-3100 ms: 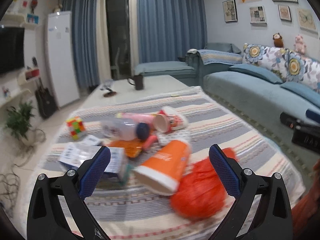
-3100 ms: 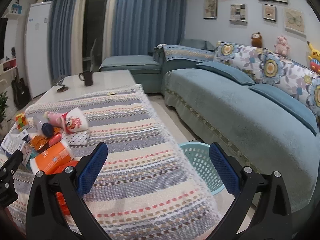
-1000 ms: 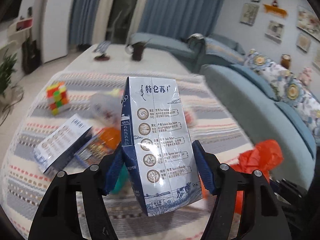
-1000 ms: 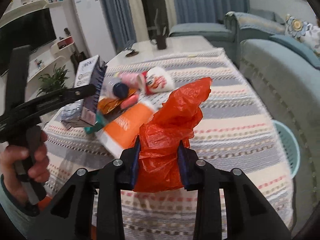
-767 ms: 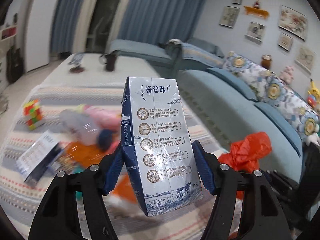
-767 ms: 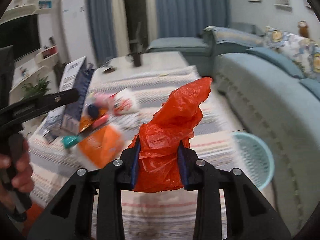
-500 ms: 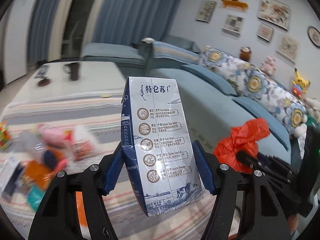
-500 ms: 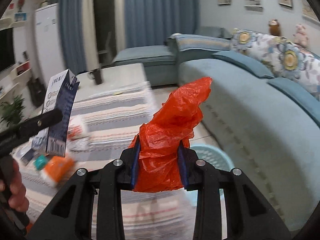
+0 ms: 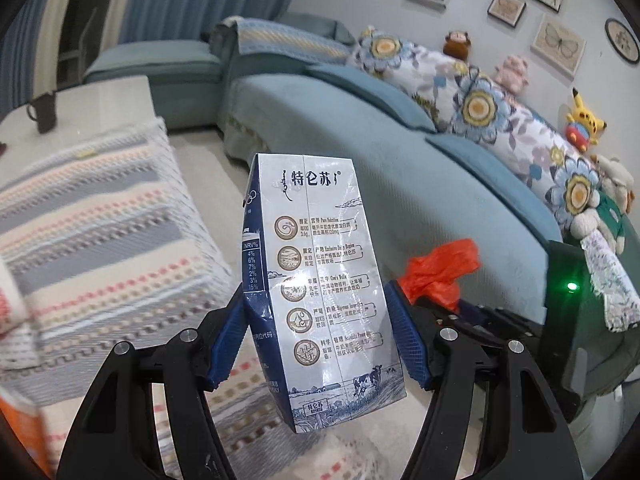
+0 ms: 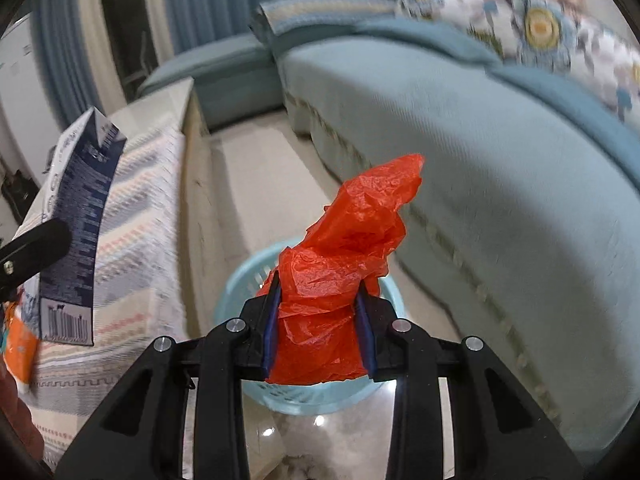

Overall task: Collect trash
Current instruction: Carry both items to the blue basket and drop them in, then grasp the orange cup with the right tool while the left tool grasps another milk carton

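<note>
The milk carton (image 9: 320,280) sits upright between my left gripper (image 9: 320,344) pads, both blue pads pressed flat against its sides, so my left jaws are clamped on it. It hangs in the air past the edge of the striped tablecloth (image 9: 100,248), in front of the blue sofa (image 9: 420,184). In my right gripper (image 10: 318,324) I hold a crumpled red plastic bag (image 10: 340,280), the jaws squeezed close together on its lower part while the top sticks up loose. Directly behind and below the bag is the light blue basket (image 10: 240,284) on the pale floor (image 10: 256,184), between the table and the sofa. From my right wrist view the carton shows at the left, above the tablecloth's edge
</note>
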A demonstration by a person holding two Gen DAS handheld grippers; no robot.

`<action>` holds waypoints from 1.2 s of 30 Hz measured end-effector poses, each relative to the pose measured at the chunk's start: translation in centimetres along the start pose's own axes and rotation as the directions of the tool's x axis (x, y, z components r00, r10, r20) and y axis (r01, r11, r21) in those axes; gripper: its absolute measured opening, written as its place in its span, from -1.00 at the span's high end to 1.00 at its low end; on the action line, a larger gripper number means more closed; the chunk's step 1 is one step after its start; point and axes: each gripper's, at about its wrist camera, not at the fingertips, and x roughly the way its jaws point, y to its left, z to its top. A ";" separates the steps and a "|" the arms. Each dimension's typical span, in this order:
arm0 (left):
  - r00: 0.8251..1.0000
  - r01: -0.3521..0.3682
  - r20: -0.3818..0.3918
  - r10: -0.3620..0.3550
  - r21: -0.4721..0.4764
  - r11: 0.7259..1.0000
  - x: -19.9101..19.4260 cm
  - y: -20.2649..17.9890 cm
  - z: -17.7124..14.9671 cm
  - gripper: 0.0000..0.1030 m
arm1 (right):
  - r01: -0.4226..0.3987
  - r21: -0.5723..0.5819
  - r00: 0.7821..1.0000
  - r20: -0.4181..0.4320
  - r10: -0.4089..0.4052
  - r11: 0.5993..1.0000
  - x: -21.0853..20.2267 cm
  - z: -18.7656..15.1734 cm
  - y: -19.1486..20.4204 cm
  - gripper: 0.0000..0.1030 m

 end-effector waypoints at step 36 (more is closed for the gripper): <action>0.979 -0.100 0.168 0.112 -0.077 0.992 -16.6 7.9 0.1 -0.50 | -0.133 -0.124 0.978 0.145 0.151 0.983 -10.6 0.8 11.0 -0.25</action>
